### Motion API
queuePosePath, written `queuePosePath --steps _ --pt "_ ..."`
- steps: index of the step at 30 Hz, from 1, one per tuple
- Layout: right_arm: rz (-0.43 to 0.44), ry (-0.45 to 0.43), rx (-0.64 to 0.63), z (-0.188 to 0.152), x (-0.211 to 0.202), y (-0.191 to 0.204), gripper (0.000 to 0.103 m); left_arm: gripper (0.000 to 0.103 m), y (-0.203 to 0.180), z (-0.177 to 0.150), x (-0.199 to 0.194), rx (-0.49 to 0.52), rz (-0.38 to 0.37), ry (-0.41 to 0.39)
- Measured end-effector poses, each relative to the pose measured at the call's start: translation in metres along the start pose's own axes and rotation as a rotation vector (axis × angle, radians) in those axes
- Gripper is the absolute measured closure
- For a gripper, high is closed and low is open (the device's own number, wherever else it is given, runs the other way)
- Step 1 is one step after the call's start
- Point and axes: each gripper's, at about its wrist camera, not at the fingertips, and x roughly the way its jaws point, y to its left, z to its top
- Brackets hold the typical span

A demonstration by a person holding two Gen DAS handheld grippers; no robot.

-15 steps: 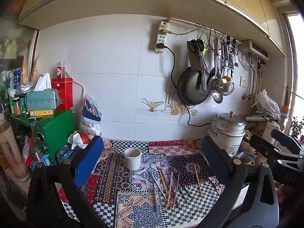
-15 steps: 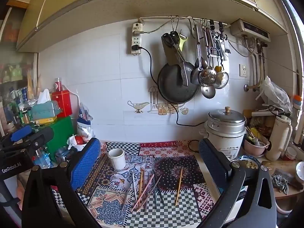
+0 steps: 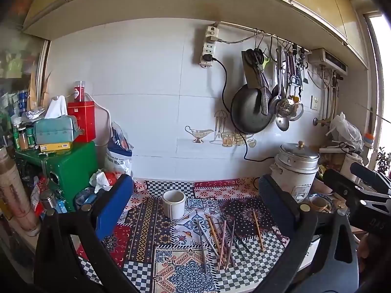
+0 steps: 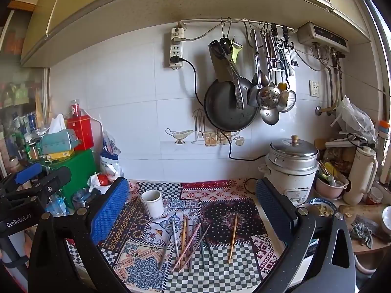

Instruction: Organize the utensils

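Several chopsticks point(image 3: 221, 238) lie loose on the patterned cloth point(image 3: 146, 232), wooden, pink and grey; they also show in the right wrist view point(image 4: 188, 243). One wooden chopstick point(image 4: 233, 238) lies apart to the right point(image 3: 257, 229). A white ceramic cup point(image 3: 174, 204) stands upright behind them point(image 4: 152, 202). My left gripper point(image 3: 195, 210) is open and empty, above the cloth. My right gripper point(image 4: 191, 211) is open and empty, also held above the chopsticks.
A rice cooker point(image 4: 290, 171) stands at the back right, its cord running up the wall. A green box point(image 3: 70, 168) with tins and a tissue box stands at the left. Pan and ladles point(image 4: 244, 97) hang on the wall. Bowls and a thermos point(image 4: 361, 178) crowd the right.
Both views have shifted only slightly. The chopsticks and the cup have not moved.
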Motion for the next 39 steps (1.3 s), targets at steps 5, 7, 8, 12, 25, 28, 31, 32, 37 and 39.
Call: queuePosePath --steps 5,7,8,12,25,28,31,32,37,39 --pt "-0.001 0.005 0.0 0.0016 -0.001 0.0001 0.0 0.0 -0.0008 0.0009 0.0004 0.005 -0.002 0.001" --pt "-0.001 0.004 0.001 0.0011 -0.0013 -0.0007 0.0 0.0 -0.0012 0.001 0.0007 0.006 -0.001 0.001" --pt "-0.001 0.005 0.002 0.0018 0.0001 0.0008 0.0 0.0 -0.0011 0.0012 0.0008 0.005 -0.002 0.001" --pt "-0.002 0.004 0.001 0.0028 0.0004 0.0009 0.0 0.0 -0.002 0.0021 0.0009 0.007 -0.001 0.002" --pt "-0.001 0.006 0.002 0.003 0.0007 0.0013 0.0 0.0 -0.003 0.002 0.0008 0.007 0.0 0.003" --pt "-0.001 0.003 0.0 0.0027 0.0004 0.0012 0.0 0.0 -0.0042 0.0031 0.0019 0.004 -0.001 0.005" --pt "-0.001 0.003 0.0 0.0031 0.0008 0.0009 0.0 0.0 -0.0051 0.0026 0.0023 0.007 0.0 0.005" --pt "-0.001 0.004 0.0 0.0033 0.0008 0.0012 0.0 0.0 -0.0054 0.003 0.0025 0.008 0.002 0.004" --pt "0.001 0.005 0.005 0.0033 0.0014 0.0018 0.0 0.0 -0.0056 0.0011 0.0025 0.012 0.002 0.004" --pt "0.001 0.004 0.003 0.0023 0.001 0.0017 0.0 0.0 -0.0058 0.0011 0.0026 0.012 0.003 0.003"
